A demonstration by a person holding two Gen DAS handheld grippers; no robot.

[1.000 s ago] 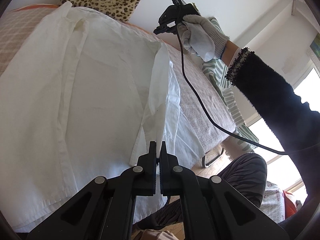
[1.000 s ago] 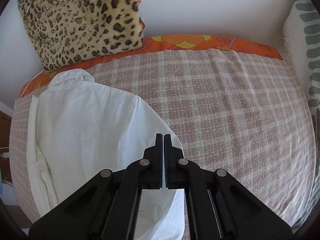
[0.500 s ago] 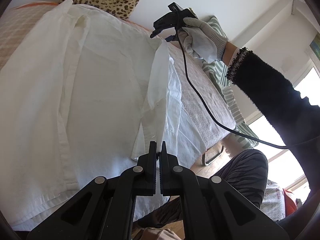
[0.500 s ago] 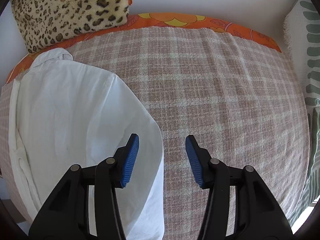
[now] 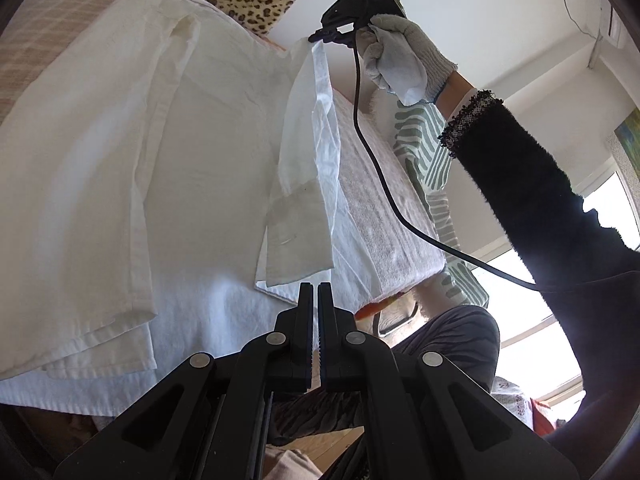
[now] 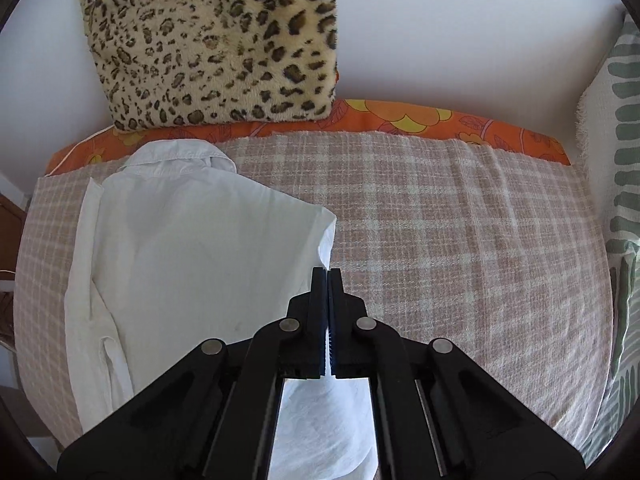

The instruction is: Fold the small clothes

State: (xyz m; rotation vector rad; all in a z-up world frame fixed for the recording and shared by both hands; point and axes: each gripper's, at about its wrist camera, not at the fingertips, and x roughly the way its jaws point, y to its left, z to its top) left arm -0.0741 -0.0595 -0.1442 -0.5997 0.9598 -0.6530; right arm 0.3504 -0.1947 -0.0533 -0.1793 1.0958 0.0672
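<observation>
Both your grippers, left gripper (image 5: 314,286) and right gripper (image 6: 328,272), are clamped on the limp, light white shirt (image 6: 192,248) sleeve; keep pinching its cuff and shoulder seam

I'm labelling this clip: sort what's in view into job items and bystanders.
Job:
- white cotton collared shirt, its sleeve lifted
- right gripper, shut on that sleeve
- left gripper, shut on the sleeve's cuff end

Lying about:
- leopard-print plush cushion
- pink-and-cream checked blanket
- orange floral sheet
- green-striped white throw

White shirt (image 6: 192,256) thin matt cloth; plaid cover (image 6: 440,232) coarse weave; leopard cushion (image 6: 216,40) plush.
</observation>
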